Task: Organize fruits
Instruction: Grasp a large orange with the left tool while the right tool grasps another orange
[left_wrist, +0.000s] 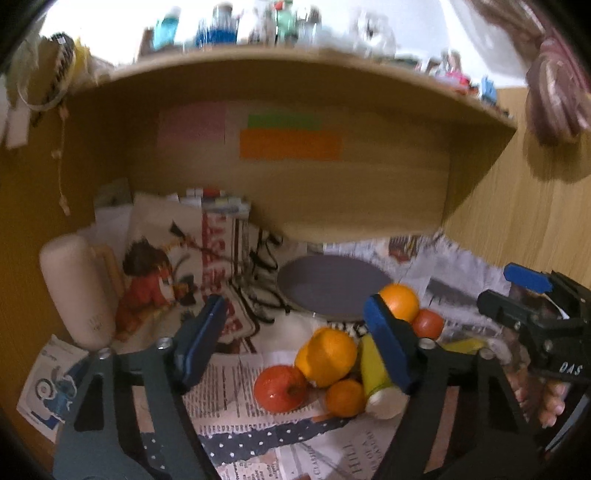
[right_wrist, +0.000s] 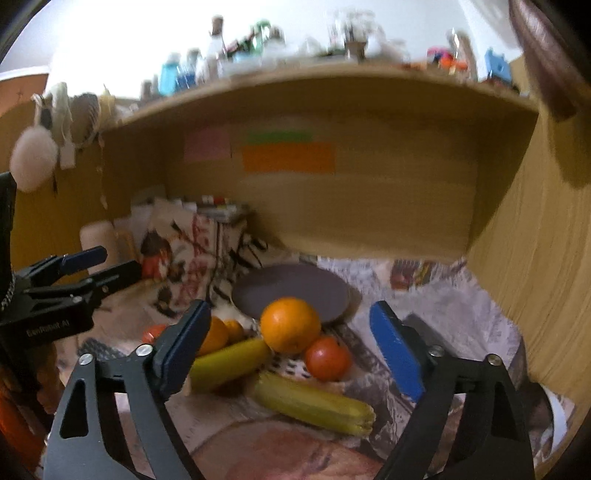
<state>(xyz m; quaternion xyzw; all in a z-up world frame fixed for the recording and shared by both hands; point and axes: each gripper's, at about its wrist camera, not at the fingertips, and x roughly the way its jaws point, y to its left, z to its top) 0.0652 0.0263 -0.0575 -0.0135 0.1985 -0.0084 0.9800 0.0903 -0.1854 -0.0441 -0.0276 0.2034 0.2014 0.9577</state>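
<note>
In front of the dark plate (right_wrist: 291, 291), every fruit (right_wrist: 290, 325) lies heaped on the papered counter (right_wrist: 443, 325); nothing plated yet. I hold left tool (left_wrist: 295, 336) and right tool (right_wrist: 291, 347) spread, empty.

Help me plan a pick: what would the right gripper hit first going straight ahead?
Probably the big orange, centred between the open right gripper's fingers, with the grey plate behind it; depth is unclear.

Both wrist views close above the newspaper-covered surface (left_wrist: 236, 387), facing the shelf (right_wrist: 332, 96), sharing fruit pile (left_wrist: 332, 365) and plate (right_wrist: 291, 291).
</note>
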